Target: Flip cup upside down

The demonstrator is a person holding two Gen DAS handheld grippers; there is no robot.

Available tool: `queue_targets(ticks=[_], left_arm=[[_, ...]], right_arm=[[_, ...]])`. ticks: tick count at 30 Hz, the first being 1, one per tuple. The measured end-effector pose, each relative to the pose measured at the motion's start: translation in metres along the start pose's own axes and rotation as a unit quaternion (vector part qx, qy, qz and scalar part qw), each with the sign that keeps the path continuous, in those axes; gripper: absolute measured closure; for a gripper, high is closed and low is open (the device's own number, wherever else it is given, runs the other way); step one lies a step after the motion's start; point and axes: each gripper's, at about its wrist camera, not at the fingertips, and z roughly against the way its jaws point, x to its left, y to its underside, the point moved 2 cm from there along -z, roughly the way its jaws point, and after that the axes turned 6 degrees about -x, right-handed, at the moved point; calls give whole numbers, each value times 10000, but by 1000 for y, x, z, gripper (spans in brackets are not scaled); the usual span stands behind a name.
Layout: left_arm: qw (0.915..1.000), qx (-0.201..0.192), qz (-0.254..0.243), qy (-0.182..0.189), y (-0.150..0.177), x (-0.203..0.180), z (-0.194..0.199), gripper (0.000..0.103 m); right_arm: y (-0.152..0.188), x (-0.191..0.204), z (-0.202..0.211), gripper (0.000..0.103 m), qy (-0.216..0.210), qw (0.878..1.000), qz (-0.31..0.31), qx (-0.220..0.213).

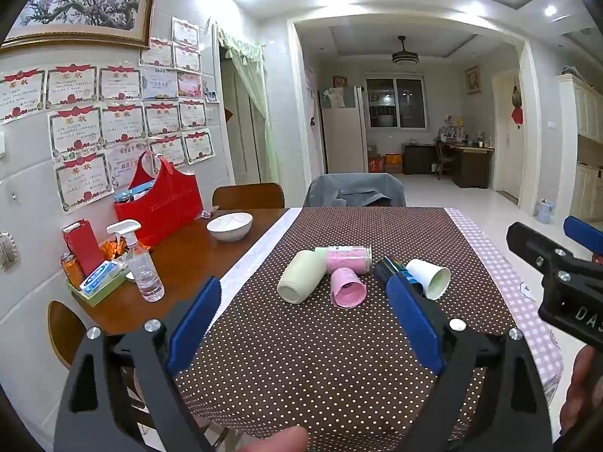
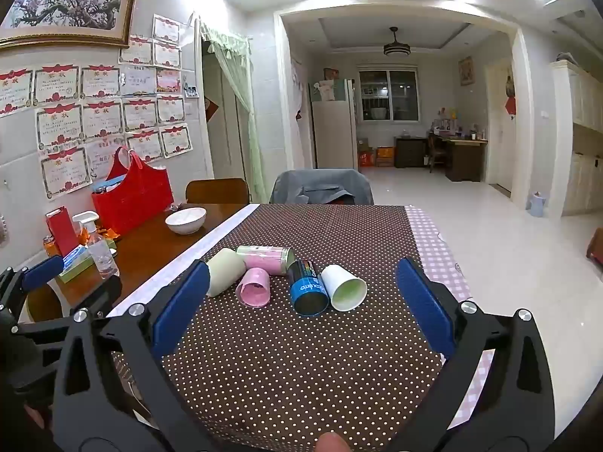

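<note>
Several cups lie on their sides on the brown dotted cloth (image 1: 320, 358): a pale green cup (image 1: 301, 277) (image 2: 225, 272), a small pink cup (image 1: 347, 288) (image 2: 254, 287), a long pink and green cup (image 1: 348, 258) (image 2: 268, 258) behind them, a blue and black cup (image 2: 307, 287) (image 1: 392, 269) and a white paper cup (image 1: 429, 277) (image 2: 343, 287). My left gripper (image 1: 305, 301) is open and empty, in front of the cups. My right gripper (image 2: 301, 282) is open and empty, also short of them. The right gripper also shows at the right edge of the left wrist view (image 1: 557, 271).
A white bowl (image 1: 230, 226), a red bag (image 1: 158, 203), a spray bottle (image 1: 141, 263) and a tray of small items (image 1: 98, 282) stand on the bare wood at the left. Two chairs (image 1: 354, 190) stand at the table's far end. Pink checked cloth (image 1: 501, 275) covers the right edge.
</note>
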Motion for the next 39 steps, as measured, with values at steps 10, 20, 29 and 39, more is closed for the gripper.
queue_targets(ticks=[10,20,29,39], left_arm=[[10000,-6,17,-31,-2,-2,0,14],[9999,-106,-10,-68,-4,2,8,14],[9999,-114,-26,-17,-4,0,9,14],[9998,-162,-52,-130,-4,4,10,13]], right_arm=[[0,0,-1,6,20,10000,25,22],[-7,3,4,6,13,10000,52,-51],[-7,4,5,6,-4,10000,51,-73],[-11,5,5,6,-17,10000,38,-73]])
